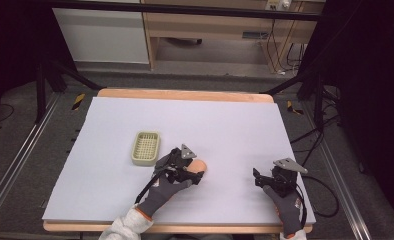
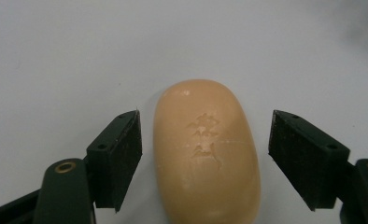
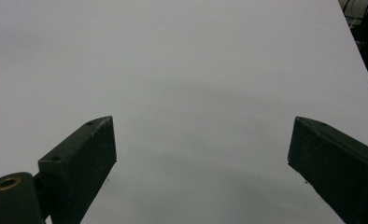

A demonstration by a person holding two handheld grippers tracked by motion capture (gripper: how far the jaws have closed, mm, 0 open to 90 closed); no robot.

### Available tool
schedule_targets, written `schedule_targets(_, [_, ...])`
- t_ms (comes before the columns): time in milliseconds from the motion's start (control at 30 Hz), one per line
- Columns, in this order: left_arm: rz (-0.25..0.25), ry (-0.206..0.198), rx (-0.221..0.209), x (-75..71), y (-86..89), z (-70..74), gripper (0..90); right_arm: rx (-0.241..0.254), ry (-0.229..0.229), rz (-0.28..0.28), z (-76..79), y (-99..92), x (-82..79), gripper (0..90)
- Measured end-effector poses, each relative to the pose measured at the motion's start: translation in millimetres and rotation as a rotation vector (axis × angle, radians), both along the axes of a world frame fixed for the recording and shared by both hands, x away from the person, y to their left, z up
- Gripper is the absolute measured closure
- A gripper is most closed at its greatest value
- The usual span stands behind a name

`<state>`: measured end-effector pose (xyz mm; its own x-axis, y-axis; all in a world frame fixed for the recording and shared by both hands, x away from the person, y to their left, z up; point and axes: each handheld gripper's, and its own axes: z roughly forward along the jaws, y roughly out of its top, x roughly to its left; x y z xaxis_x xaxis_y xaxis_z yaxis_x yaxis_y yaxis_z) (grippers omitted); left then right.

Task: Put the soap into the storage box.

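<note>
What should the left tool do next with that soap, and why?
Probably close on it. The left tool stands open with a jaw on each side of the soap, gaps showing both sides, so nothing grips it yet. The soap dish waits nearby.

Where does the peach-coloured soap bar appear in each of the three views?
High view: the soap bar lies low and centre, at the left gripper.
Left gripper view: it lies low and centre, between the open fingers, touching neither.
Right gripper view: white table sheet ahead of the right gripper.
Shared landmark: the white table sheet.
</note>
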<state>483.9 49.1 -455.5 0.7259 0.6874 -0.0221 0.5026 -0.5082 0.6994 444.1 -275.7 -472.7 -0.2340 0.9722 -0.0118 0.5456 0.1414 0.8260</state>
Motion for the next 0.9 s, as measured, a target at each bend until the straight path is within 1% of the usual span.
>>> schedule_targets(133, [-0.01, 0.008, 0.027, -0.1, -6.5, -5.3, 24.5, -0.005, 0.003, 0.001, -0.6, 0.4, 0.4, 8.1])
schedule_targets(200, [-0.007, 0.003, 0.042, -0.5, -8.2, -7.1, 24.4, -0.004, 0.003, 0.004, -0.3, 0.4, 0.2, 8.1])
schedule_targets(267, [-0.001, 0.006, 0.039, -0.1, -8.8, -8.4, 24.5, -0.004, 0.002, 0.002, -0.3, 0.3, 0.4, 8.1])
schedule_targets(467, [0.012, 0.016, 0.052, 1.5, -10.5, -13.3, 24.5, -0.006, 0.004, 0.002, -0.6, 0.4, 0.6, 8.1])
schedule_targets(533, [0.007, 0.021, 0.062, 1.9, -10.9, -14.6, 24.5, -0.004, 0.005, 0.003, -0.7, 0.2, 0.8, 8.1])
schedule_targets(600, [0.011, 0.024, 0.061, 1.9, -11.9, -16.8, 24.5, -0.004, 0.006, 0.003, -0.8, 0.2, 0.9, 8.1])
schedule_targets(667, [0.011, 0.027, 0.08, 2.6, -12.2, -18.5, 24.5, -0.006, 0.006, 0.004, -0.9, 0.2, 0.9, 8.1])
schedule_targets(900, [0.013, 0.029, 0.083, 3.2, -11.2, -18.5, 26.1, -0.005, 0.007, 0.004, -1.1, 0.1, 1.0, 8.1])
